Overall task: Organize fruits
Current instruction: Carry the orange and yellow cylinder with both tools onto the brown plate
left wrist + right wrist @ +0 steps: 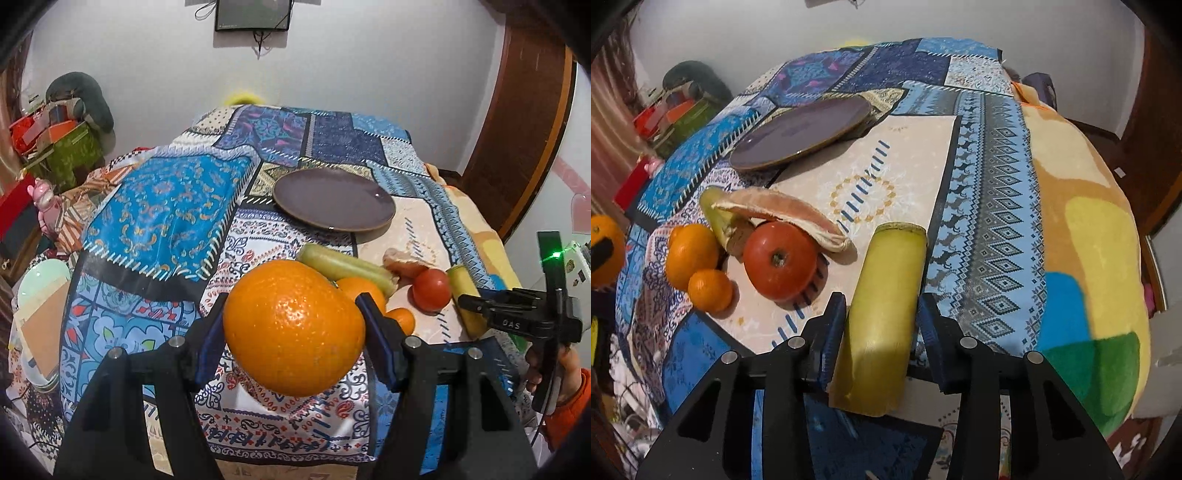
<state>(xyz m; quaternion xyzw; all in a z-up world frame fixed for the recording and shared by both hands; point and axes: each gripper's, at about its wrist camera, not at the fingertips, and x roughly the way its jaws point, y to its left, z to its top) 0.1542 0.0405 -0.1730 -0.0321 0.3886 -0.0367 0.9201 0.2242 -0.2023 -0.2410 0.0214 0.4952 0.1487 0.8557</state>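
While the left claw (293,325) clamps the orange (293,326), the right claw (882,332) grips the yellow-green piece (882,314).

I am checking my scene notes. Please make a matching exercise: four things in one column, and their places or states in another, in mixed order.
Things:
1. big orange
2. yellow-green piece
3. plate
4. tomato

States:
A. empty, on the far cloth
B. between the right gripper's fingers
C. lifted off the cloth in the left gripper
D. lying on the cloth, stem end toward the right wrist camera

Pairs: 1-C, 2-B, 3-A, 4-D
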